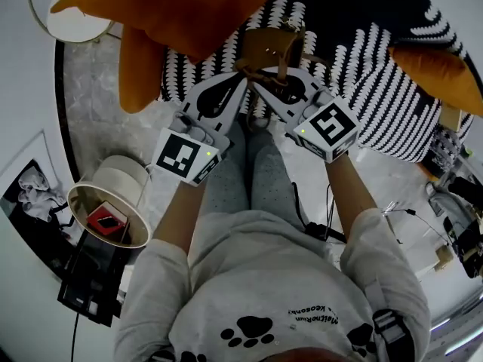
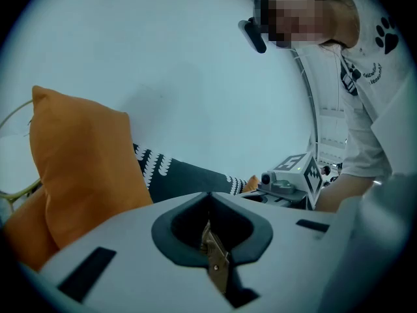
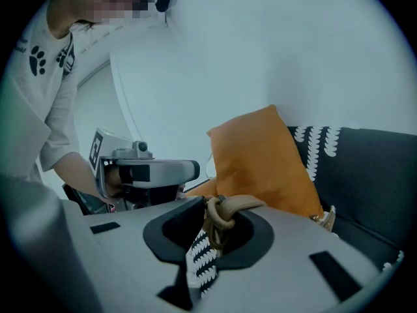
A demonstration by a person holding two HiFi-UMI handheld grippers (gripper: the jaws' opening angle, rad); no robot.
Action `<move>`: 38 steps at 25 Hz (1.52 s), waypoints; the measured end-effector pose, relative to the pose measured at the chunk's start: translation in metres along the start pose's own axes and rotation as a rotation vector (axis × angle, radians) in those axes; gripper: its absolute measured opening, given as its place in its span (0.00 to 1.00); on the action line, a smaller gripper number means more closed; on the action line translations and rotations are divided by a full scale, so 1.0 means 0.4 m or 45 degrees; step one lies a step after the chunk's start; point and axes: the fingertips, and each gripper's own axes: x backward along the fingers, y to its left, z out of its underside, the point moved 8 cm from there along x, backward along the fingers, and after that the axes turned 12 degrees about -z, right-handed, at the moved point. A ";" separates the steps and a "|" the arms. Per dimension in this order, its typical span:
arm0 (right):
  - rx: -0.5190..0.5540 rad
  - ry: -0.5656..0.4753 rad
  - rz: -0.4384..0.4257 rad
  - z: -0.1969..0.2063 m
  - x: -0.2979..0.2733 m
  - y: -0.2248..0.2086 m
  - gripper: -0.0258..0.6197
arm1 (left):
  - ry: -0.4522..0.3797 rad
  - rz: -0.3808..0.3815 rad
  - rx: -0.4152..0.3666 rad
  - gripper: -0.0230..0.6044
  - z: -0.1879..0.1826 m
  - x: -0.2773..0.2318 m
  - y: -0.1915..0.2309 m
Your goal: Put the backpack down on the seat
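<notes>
task stage: lowering under way, set-down not finished.

- tan-brown leather backpack [image 1: 264, 47] hangs between the two grippers, at the front edge of the dark upholstered seat with white scallop-pattern bands [image 1: 392, 89]. it sits between two orange cushions, one large at left [image 1: 181, 6] and one at right [image 1: 438, 70].
- left gripper [image 1: 238, 84]: jaws together, pinching a thin tan strap with a rivet [image 2: 215, 259].
- right gripper [image 1: 263, 89]: jaws clamped on a looped tan cord handle [image 3: 225, 210]. the seat's patterned fabric shows through the gap below it.
- both grippers point forward and somewhat down, tips nearly meeting at the top of the pack. the person stands close against the seat front.

done, by the look of it: the pack has been brought over the seat and is low, close to the cushion line.

not settled: no view shows the pack's underside, so contact with the seat cannot be told. the straps look taut enough to suggest the grippers carry the weight.

left to do, as judged: ease the pack down until it rests on the seat, check that it does not tip toward the front edge, open both sets of jaws, draw the grippers clear.
</notes>
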 end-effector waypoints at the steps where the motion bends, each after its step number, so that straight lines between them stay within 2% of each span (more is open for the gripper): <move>1: -0.002 0.007 0.000 0.007 -0.015 -0.014 0.17 | 0.006 -0.006 -0.001 0.07 0.009 -0.009 0.015; 6: -0.025 0.038 0.017 0.067 -0.053 -0.072 0.17 | 0.028 -0.022 0.014 0.07 0.067 -0.063 0.052; 13: -0.009 0.102 0.072 0.090 -0.065 -0.087 0.17 | 0.050 -0.025 0.007 0.07 0.090 -0.082 0.059; 22: -0.058 0.114 0.163 0.131 -0.073 -0.141 0.17 | 0.150 0.005 -0.043 0.07 0.154 -0.140 0.090; 26: -0.020 0.220 0.208 0.126 -0.076 -0.176 0.17 | 0.201 0.030 -0.054 0.07 0.178 -0.180 0.100; 33: 0.017 0.302 0.336 0.142 -0.059 -0.215 0.17 | 0.262 0.069 -0.081 0.07 0.226 -0.264 0.086; 38: -0.074 0.301 0.436 0.181 -0.018 -0.247 0.17 | 0.302 0.116 -0.098 0.07 0.258 -0.309 0.061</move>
